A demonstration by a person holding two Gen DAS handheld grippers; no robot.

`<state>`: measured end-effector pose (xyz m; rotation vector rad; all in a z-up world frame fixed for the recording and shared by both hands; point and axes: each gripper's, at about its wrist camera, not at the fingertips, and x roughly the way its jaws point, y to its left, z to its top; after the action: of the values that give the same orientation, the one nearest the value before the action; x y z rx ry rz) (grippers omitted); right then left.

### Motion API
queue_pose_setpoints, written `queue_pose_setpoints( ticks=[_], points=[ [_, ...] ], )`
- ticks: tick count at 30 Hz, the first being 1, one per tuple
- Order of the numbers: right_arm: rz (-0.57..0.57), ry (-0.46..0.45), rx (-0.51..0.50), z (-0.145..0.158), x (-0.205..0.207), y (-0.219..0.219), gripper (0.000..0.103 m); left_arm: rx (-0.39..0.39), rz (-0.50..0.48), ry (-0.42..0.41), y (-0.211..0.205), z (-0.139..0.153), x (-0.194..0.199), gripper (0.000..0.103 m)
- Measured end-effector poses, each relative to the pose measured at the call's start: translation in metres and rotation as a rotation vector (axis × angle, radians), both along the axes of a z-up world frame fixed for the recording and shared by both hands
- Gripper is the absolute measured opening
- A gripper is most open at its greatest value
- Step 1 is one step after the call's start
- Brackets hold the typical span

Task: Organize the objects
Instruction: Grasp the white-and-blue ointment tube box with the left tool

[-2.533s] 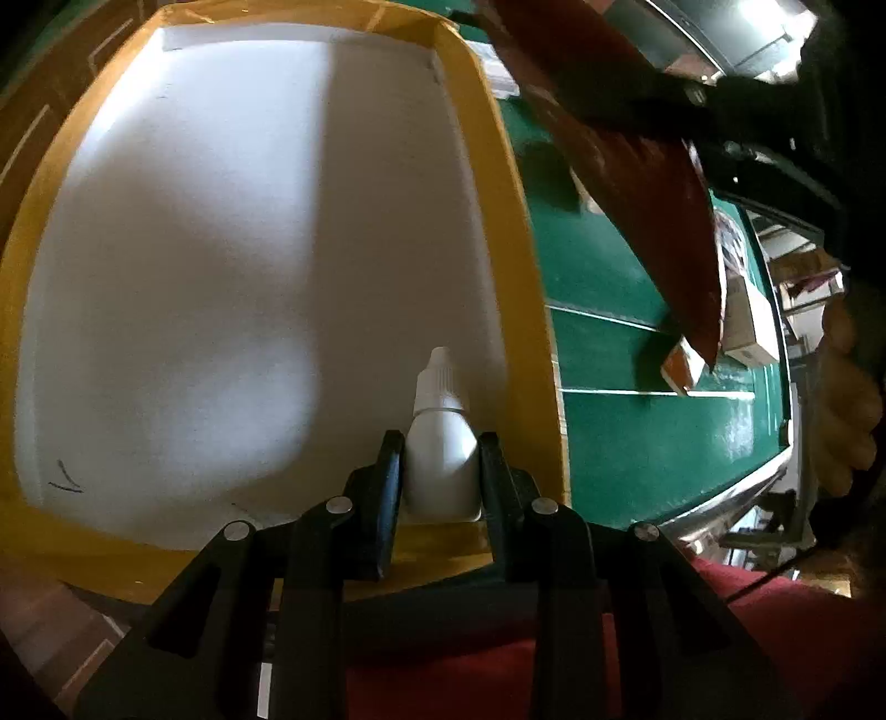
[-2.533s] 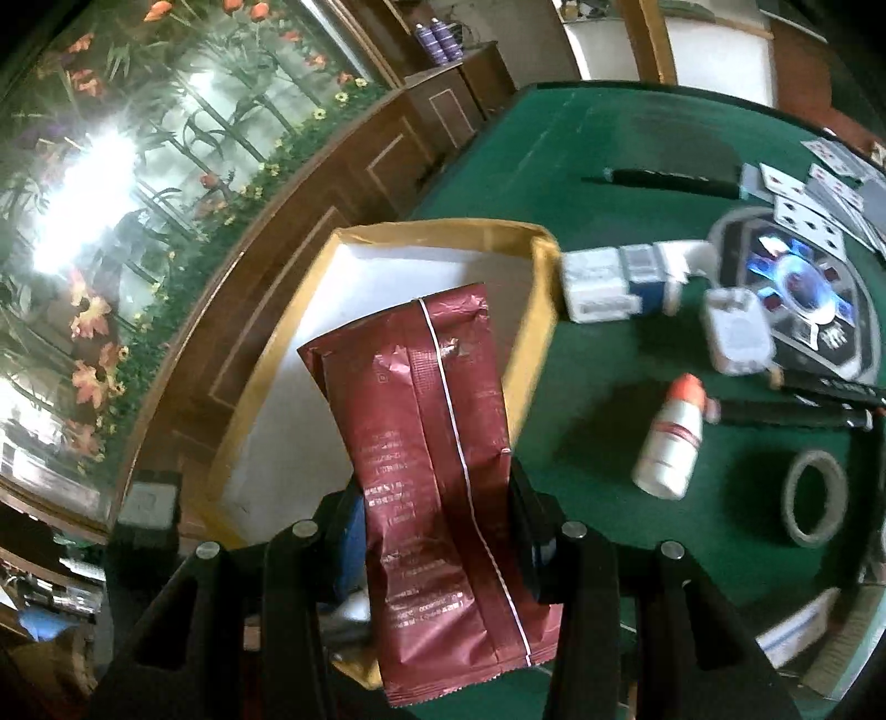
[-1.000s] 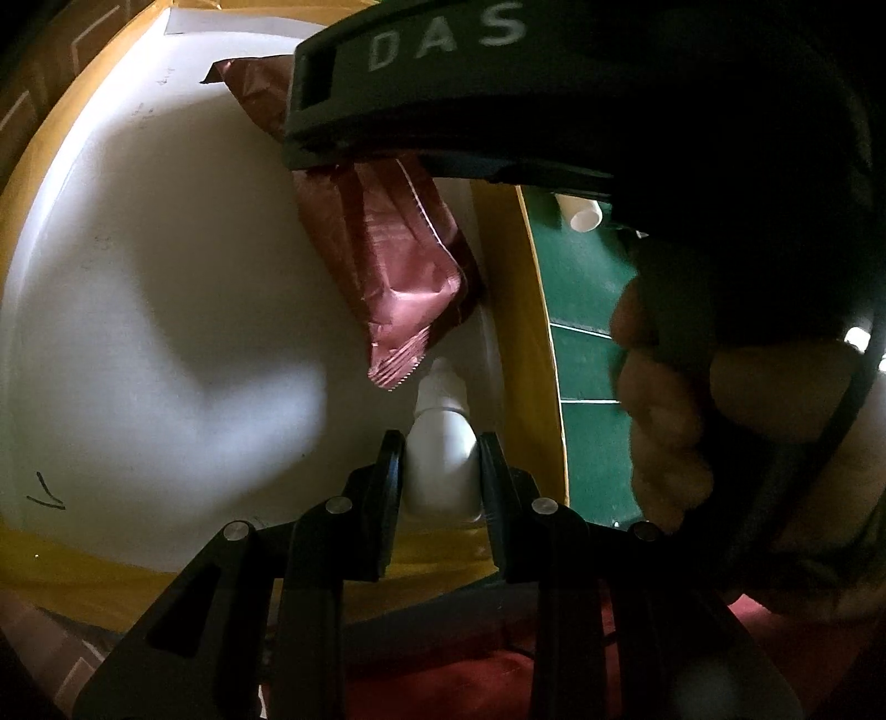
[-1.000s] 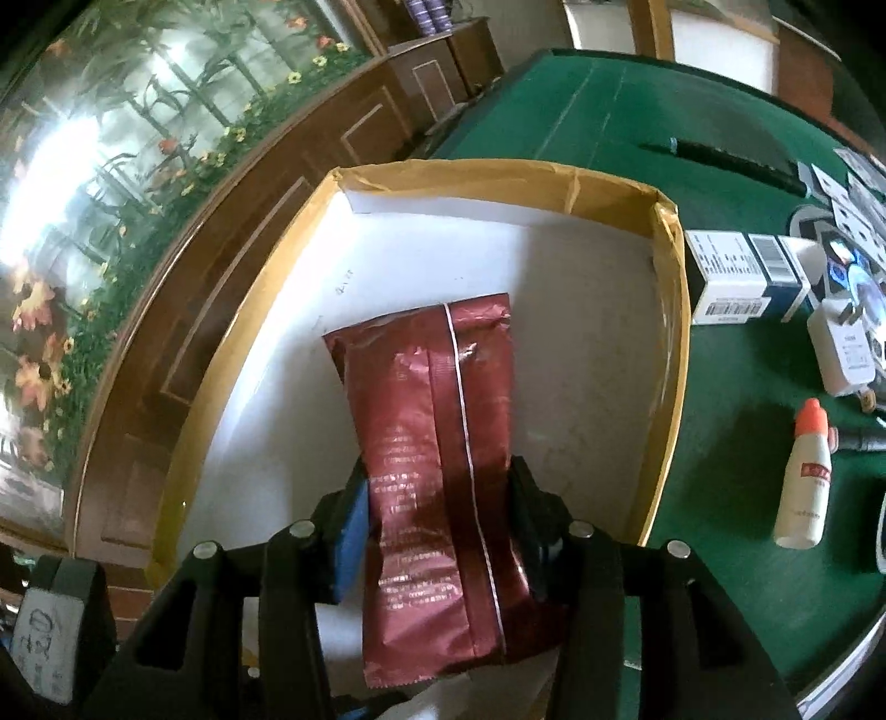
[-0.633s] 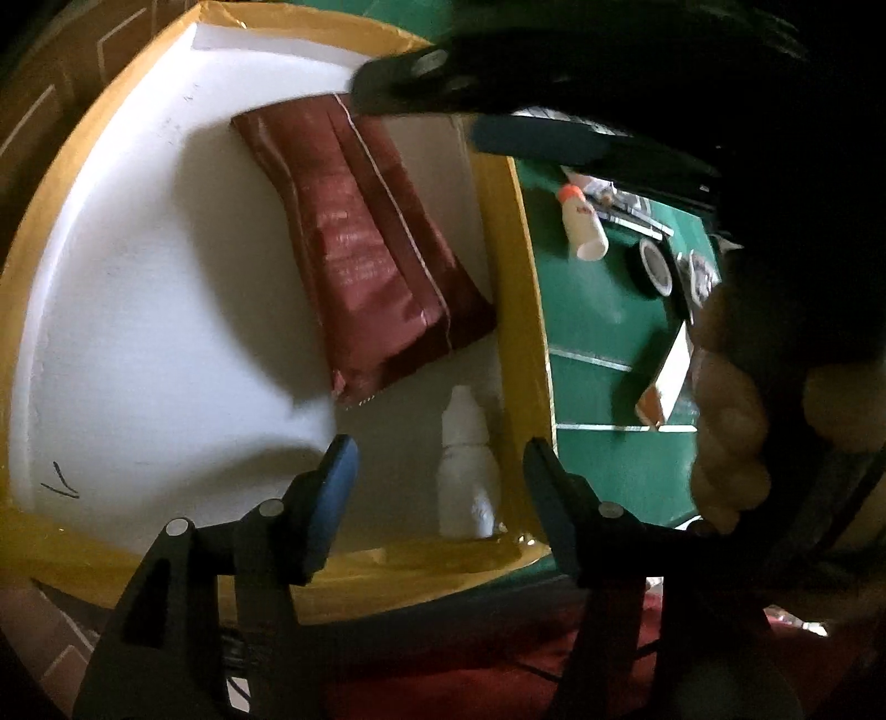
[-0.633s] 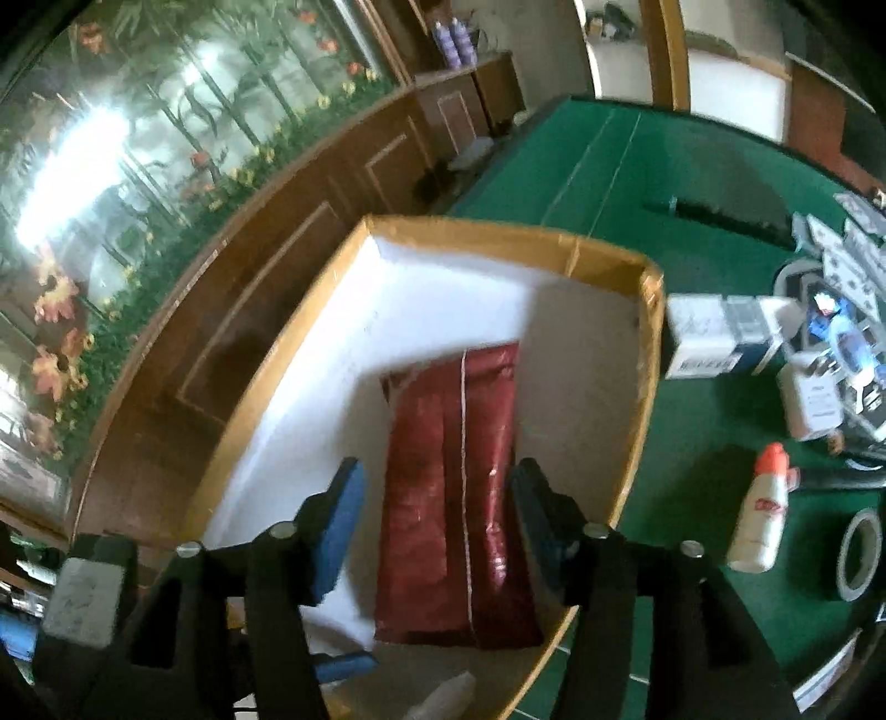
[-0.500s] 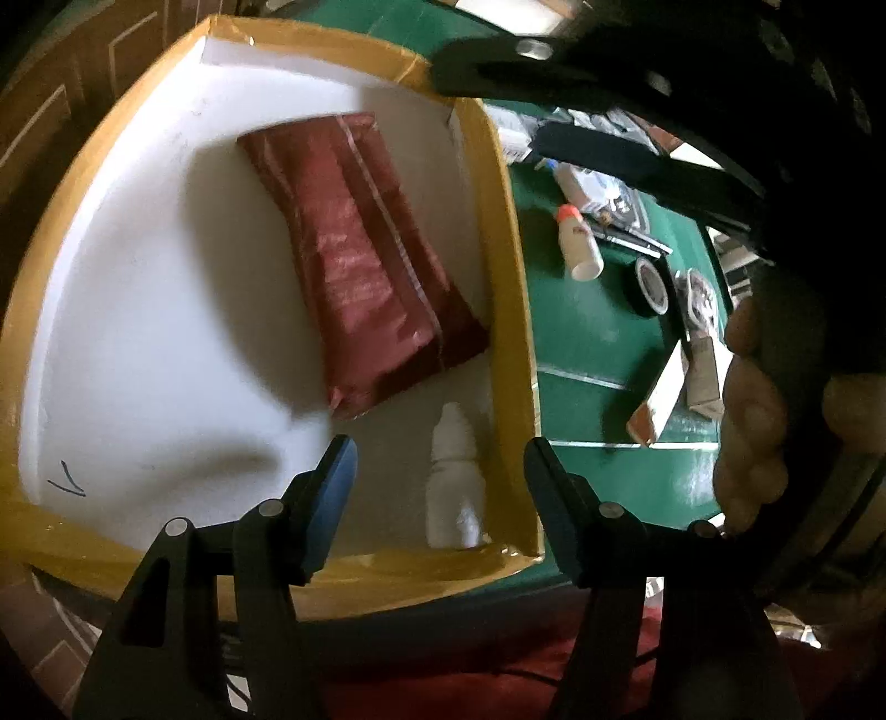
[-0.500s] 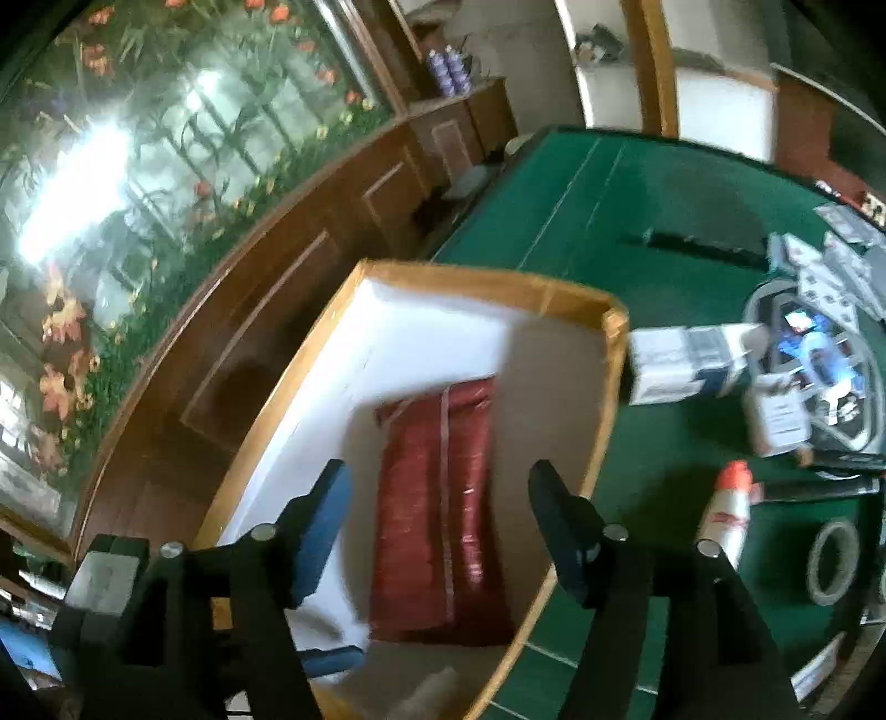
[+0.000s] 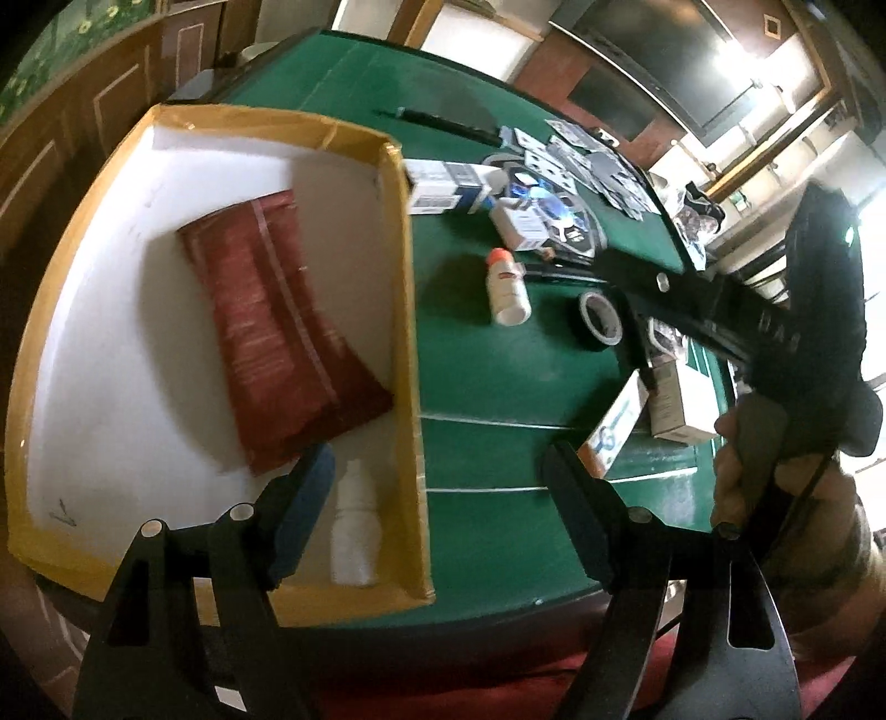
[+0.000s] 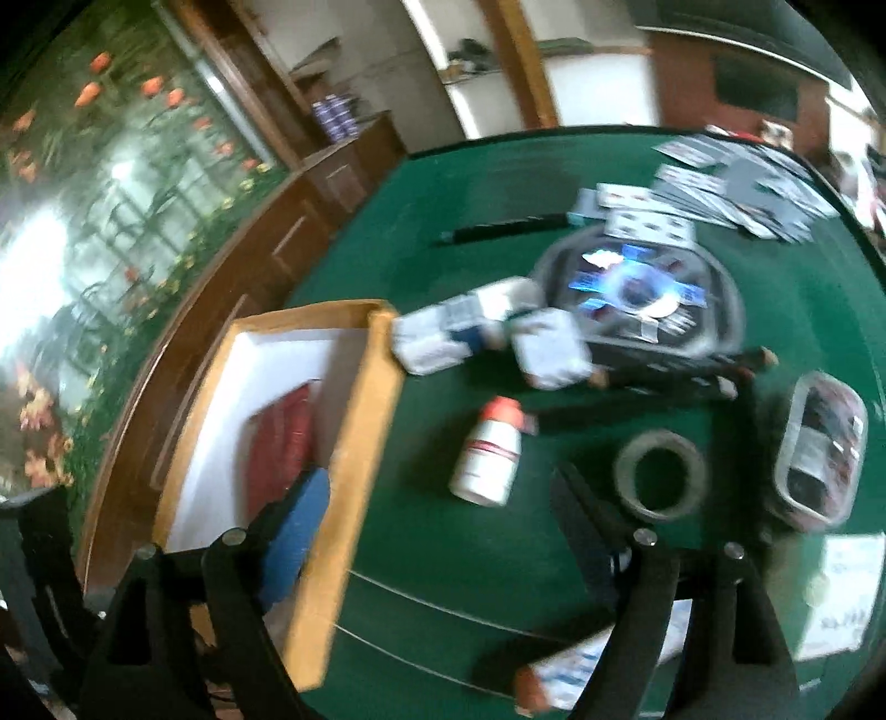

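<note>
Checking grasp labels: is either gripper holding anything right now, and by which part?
Nothing held. Left gripper and right gripper jaws are opening, empty; white bottle and red pouch lie in the box.

Green felt table [image 9: 487, 387], wood-panelled wall [image 10: 310, 221], flower mural [image 10: 83, 166] beyond, dark doorway [image 9: 637, 39].

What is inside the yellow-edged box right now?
Inside the box: a dark red packet and a small white dropper bottle. Whatever lies under the packet is hidden.

Table [image 9: 498, 387]: matt green felt. Box [image 9: 407, 310]: cardboard, glossy yellow tape on the rim, matt white floor. Pouch [image 9: 277, 327]: crinkled glossy red foil; small bottle [image 9: 354, 531]: smooth white plastic; panelling [image 10: 310, 221]: polished dark wood.
</note>
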<state>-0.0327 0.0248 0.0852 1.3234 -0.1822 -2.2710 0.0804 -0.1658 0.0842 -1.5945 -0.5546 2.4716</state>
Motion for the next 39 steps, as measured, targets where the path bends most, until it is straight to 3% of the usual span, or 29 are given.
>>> queue_pose_setpoints(
  ticks=[4, 9, 18, 22, 26, 39],
  points=[
    [-0.073, -0.02, 0.003, -0.004, 0.001, 0.044, 0.088, 0.004, -0.026, 0.012, 0.007, 0.007, 0.002, 0.079],
    [-0.154, -0.031, 0.007, -0.006, 0.007, 0.093, 0.102, 0.02, -0.074, 0.014, 0.037, 0.005, -0.009, 0.079],
    [-0.193, -0.033, 0.001, -0.004, 0.02, 0.144, 0.102, 0.028, -0.199, -0.04, 0.105, -0.013, -0.029, 0.079],
    [-0.216, -0.031, 0.006, -0.004, 0.026, 0.168, 0.102, -0.019, -0.27, -0.057, 0.138, -0.022, -0.034, 0.079],
    [-0.247, -0.042, 0.004, -0.007, 0.029, 0.192, 0.102, -0.121, -0.329, -0.05, 0.168, -0.031, -0.044, 0.079],
    [-0.322, -0.057, -0.016, -0.014, 0.039, 0.235, 0.102, -0.289, -0.457, -0.044, 0.209, -0.055, -0.07, 0.079]
  ],
)
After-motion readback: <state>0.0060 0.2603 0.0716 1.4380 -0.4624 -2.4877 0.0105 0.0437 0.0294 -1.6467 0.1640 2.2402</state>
